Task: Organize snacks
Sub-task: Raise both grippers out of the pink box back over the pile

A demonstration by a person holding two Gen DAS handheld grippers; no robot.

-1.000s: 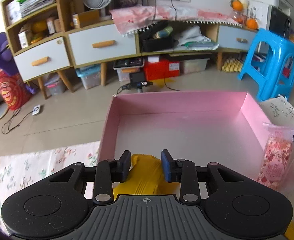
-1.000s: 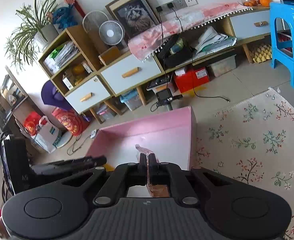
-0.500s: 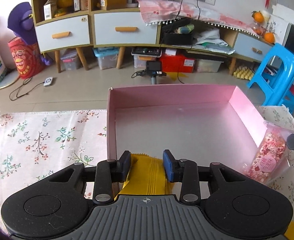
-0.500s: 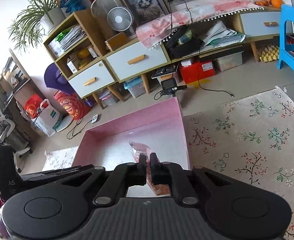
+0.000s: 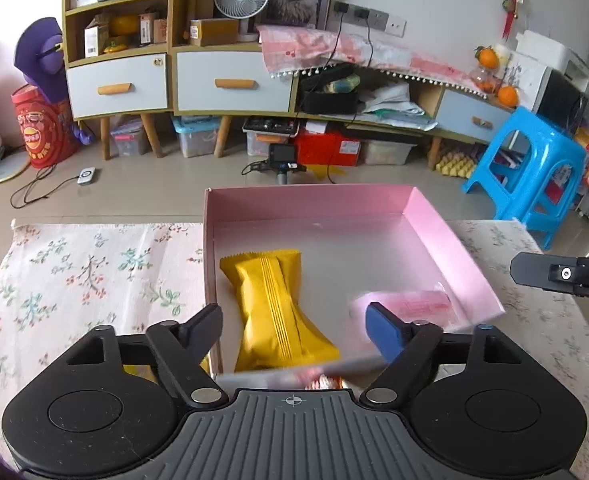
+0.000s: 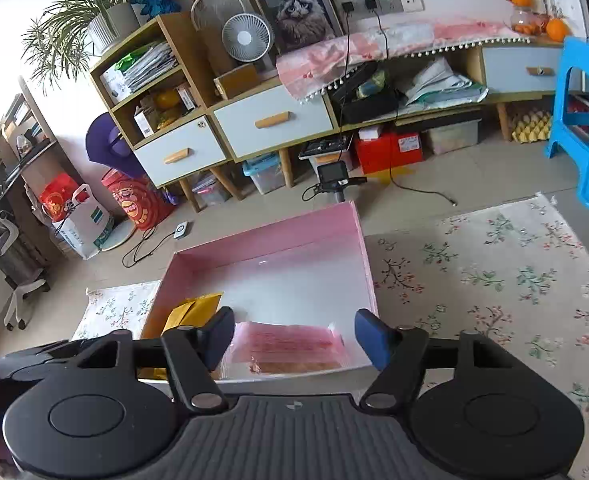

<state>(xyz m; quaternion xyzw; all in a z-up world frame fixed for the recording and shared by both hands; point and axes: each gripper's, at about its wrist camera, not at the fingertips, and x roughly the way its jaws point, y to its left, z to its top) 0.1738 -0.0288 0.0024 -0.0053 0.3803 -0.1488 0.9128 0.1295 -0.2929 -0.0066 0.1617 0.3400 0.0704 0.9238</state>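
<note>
A pink open box point(image 5: 450, 240) point(image 6: 368, 264) sits on the flowered tablecloth. A yellow snack packet point(image 5: 274, 304) point(image 6: 192, 310) lies flat inside it on the left. A pink snack bag point(image 5: 410, 306) point(image 6: 290, 346) lies inside near the front right corner. My left gripper point(image 5: 294, 326) is open and empty above the box's front edge. My right gripper point(image 6: 294, 334) is open and empty above the pink bag. The right gripper also shows at the right edge of the left wrist view point(image 5: 562, 274).
A flowered tablecloth point(image 5: 82, 272) point(image 6: 494, 280) covers the table on both sides of the box. Another snack point(image 5: 322, 382) peeks out just below the box's front wall. Beyond the table are a blue stool point(image 5: 530, 172), cabinets point(image 5: 230, 80) and floor clutter.
Both grippers have opened and pulled back. The yellow packet and the pink bag, held before, now lie in the pink box.
</note>
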